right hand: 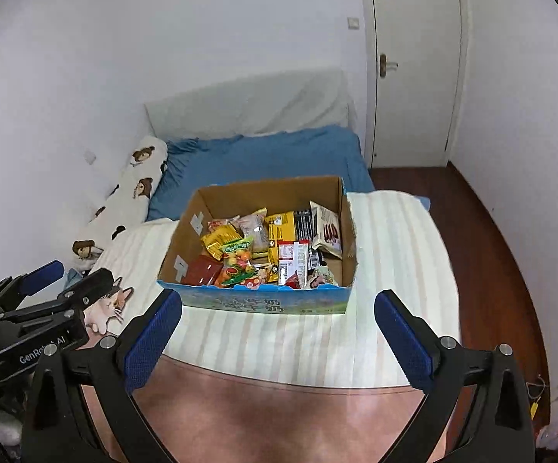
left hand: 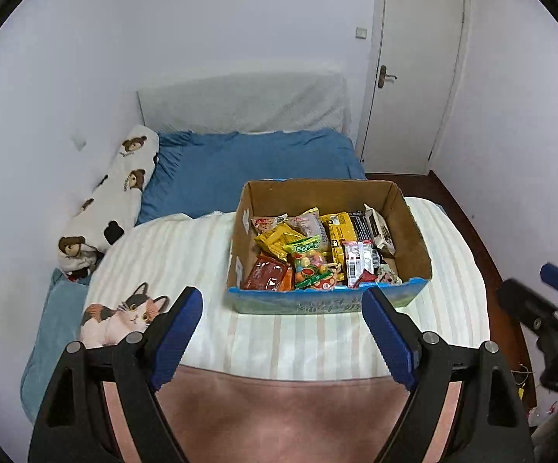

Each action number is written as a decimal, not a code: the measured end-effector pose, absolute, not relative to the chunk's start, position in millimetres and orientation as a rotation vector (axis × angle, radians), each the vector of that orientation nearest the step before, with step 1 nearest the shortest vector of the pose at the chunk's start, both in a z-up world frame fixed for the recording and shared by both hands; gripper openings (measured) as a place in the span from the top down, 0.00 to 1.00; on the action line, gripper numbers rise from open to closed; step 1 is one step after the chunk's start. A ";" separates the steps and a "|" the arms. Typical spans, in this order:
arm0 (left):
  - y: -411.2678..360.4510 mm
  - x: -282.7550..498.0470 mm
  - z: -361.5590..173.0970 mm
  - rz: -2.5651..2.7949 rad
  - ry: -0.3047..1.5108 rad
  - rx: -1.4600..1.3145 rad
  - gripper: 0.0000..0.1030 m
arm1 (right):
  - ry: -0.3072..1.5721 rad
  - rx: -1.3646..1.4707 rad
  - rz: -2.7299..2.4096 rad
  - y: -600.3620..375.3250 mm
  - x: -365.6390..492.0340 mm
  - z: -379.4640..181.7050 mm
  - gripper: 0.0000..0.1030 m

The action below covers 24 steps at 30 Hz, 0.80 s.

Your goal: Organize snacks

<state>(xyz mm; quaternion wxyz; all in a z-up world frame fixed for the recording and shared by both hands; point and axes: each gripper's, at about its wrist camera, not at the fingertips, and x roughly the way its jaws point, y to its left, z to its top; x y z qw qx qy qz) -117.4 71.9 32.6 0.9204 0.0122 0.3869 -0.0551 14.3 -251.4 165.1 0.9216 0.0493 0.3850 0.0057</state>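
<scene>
Two hand-held grippers up, both empty, jaws spread wide, nothing between the pads. Left to right: cat cushion (left hand: 124,314) at the bed's left edge, then left gripper (left hand: 282,308), then right gripper (right hand: 279,305) beside it. Box (left hand: 329,305) sits on the striped blanket (left hand: 186,254), ahead of and below both, snacks (left hand: 309,254) heaped loose inside. Its long axis runs across the view, blue front wall facing the grippers. From the left gripper the box lies ahead and slightly right; from the right gripper it's nearly dead centre, a touch left. Judgement: right is better lined up, though neither is clearly closer. Next reach is forward and down over the front wall into the heap; the candy bag (left hand: 311,262) lies on top.
</scene>
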 end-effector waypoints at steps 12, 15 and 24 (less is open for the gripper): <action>76.1 -168.7 42.9 -0.108 0.797 0.013 0.18 | 0.756 0.077 0.008 -247.7 -42.7 189.8 0.01; 75.6 -175.5 46.7 -0.104 0.789 0.015 0.18 | 0.751 0.069 0.009 -246.4 -50.0 193.6 0.01; 76.0 -179.3 52.9 -0.085 0.743 0.005 0.00 | 0.730 0.068 0.009 -245.0 -51.1 196.0 0.00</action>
